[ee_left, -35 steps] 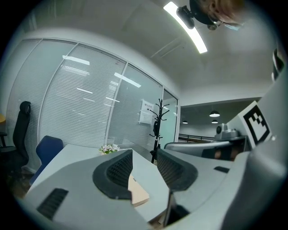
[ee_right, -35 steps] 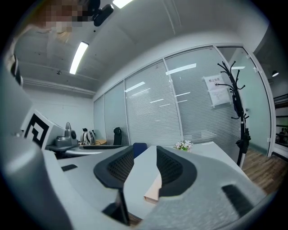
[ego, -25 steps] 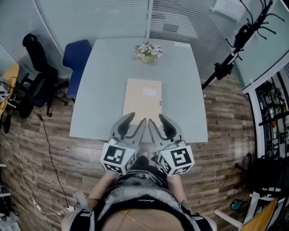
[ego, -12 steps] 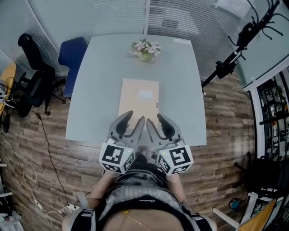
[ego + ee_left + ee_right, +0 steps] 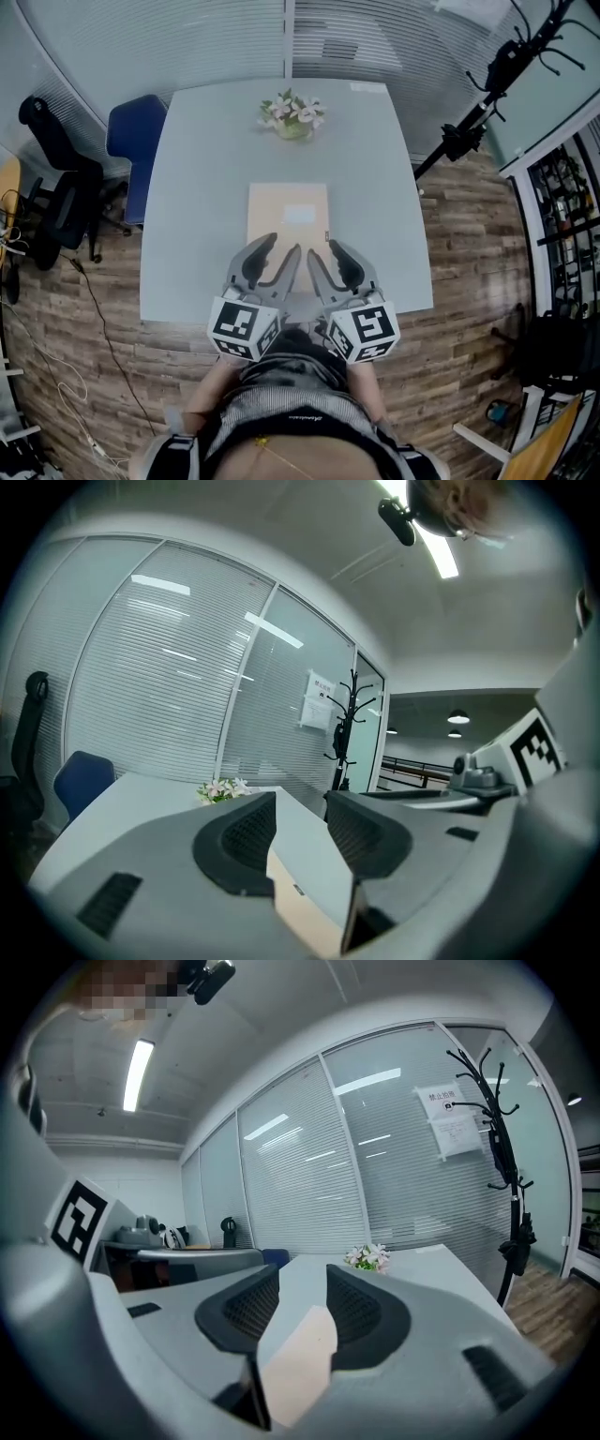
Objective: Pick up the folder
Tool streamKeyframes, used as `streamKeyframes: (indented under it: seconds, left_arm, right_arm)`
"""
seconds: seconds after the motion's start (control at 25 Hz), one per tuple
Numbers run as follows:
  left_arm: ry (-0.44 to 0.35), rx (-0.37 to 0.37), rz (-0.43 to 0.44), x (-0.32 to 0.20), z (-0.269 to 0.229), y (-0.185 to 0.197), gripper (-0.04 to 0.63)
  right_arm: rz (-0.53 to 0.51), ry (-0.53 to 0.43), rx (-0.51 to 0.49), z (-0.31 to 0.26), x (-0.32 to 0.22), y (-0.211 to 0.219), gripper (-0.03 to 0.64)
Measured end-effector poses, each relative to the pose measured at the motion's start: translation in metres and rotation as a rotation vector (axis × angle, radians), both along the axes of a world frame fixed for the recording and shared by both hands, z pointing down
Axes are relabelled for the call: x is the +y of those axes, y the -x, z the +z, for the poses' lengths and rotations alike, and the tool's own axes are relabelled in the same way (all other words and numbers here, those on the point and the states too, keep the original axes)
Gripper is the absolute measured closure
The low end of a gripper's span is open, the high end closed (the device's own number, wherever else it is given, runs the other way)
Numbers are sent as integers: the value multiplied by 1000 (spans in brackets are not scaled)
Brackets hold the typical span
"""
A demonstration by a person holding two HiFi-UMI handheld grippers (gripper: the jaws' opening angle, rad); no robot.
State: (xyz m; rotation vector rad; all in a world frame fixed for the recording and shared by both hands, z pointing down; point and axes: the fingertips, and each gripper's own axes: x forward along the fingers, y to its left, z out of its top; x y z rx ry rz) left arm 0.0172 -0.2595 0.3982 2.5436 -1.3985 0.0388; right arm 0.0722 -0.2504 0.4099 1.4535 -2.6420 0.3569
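Observation:
A beige folder (image 5: 288,214) lies flat on the pale grey table (image 5: 197,216), its short edge toward me. My left gripper (image 5: 278,249) and right gripper (image 5: 325,251) hover side by side over the folder's near edge, pointing away from me. Both are open, with nothing between the pads. In the left gripper view the folder (image 5: 309,904) shows low in the gap of the left gripper (image 5: 300,832). In the right gripper view the folder (image 5: 300,1365) lies likewise below the right gripper (image 5: 302,1307).
A small pot of flowers (image 5: 292,114) stands at the table's far middle. A blue chair (image 5: 131,141) and a black office chair (image 5: 52,187) stand to the left. A black stand (image 5: 487,84) rises at the right. Glass walls with blinds close off the back.
Both grippers have moved forward together, further in over the table's near edge and the folder's near end. Their jaws stand as wide as before.

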Motion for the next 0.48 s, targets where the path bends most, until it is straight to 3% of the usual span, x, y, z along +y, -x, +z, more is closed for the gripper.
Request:
streamKeyframes:
  seconds: [0.28,0.48]
  left_arm:
    - [68,-38,11,-32,34,14,448]
    - [157,-77,7,-49,77,27,446]
  right_arm:
    - [34,68,51,34,-30,7,457]
    - [72,146,58,74,-49,2,457]
